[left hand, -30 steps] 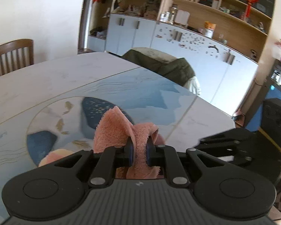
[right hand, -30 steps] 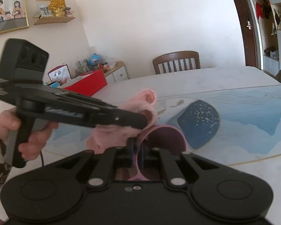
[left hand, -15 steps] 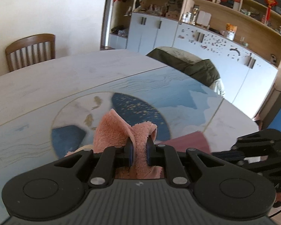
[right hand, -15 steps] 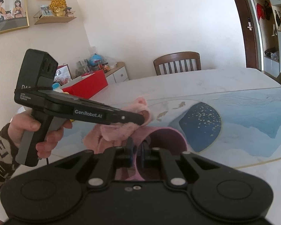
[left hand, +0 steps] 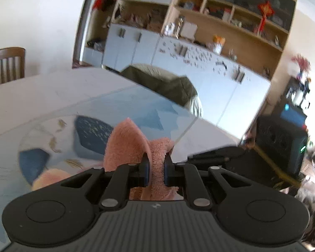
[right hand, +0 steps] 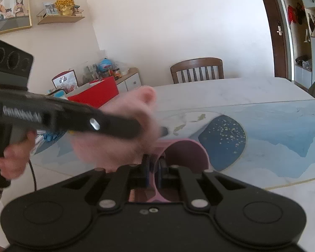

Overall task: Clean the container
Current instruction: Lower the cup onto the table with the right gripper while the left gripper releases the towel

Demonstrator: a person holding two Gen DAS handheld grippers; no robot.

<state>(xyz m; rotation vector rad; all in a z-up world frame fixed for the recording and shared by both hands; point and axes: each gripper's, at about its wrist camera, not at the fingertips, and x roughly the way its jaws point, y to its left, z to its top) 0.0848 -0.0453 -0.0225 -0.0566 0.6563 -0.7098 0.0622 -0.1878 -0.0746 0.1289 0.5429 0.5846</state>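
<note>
The left claw (left hand: 155, 171) is clamped on a pink fluffy cloth (left hand: 134, 145), which stands up between its two fingers. The right claw (right hand: 153, 173) is pressed together on the rim of the pink container (right hand: 187, 153); the wall of the container sits between its pads. The container is above the worktop (right hand: 273, 138), near the dark blue spot of the pattern. In the right wrist view the cloth is just beside the container's opening, on its left side, and blurred.

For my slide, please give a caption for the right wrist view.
Right claw grips the pink container's rim while the left claw holds a pink cloth beside it.
</note>
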